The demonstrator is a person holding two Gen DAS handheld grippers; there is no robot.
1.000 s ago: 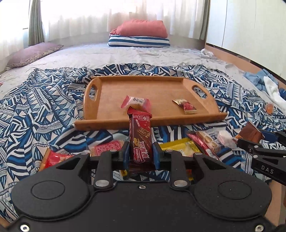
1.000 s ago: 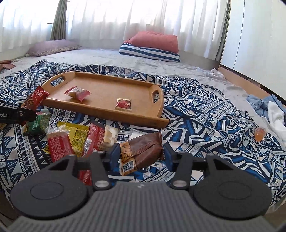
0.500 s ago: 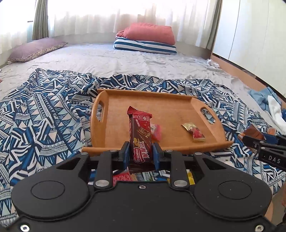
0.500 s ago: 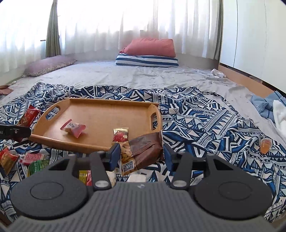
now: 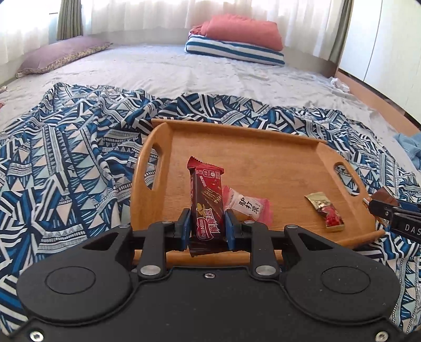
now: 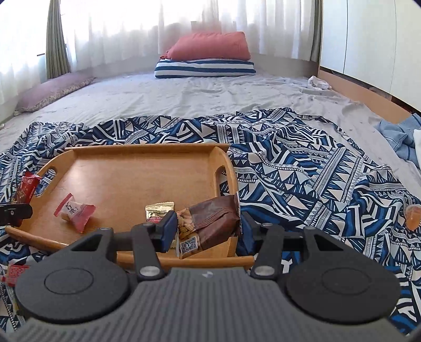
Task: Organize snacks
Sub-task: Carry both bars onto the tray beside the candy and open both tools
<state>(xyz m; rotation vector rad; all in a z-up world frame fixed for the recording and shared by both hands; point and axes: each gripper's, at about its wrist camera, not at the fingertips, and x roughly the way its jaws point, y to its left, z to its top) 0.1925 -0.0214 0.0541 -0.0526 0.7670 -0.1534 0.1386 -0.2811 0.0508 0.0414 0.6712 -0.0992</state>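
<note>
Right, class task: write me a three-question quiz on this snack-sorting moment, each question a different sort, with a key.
1. True or false: the left gripper is shut on a red wafer bar.
2. How many snacks lie in the wooden tray?
3. The right gripper holds: A) a brown nut packet B) a pink candy C) nothing.

Key: 1 true. 2 two: the pink-and-white candy and the gold-and-red sachet. 3 A.

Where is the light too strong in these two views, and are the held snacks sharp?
Left wrist view: curtains overexposed, red wafer bar sharp with readable print. Right wrist view: window glare stronger, brown nut packet sharp; both views bend at the edges.
</note>
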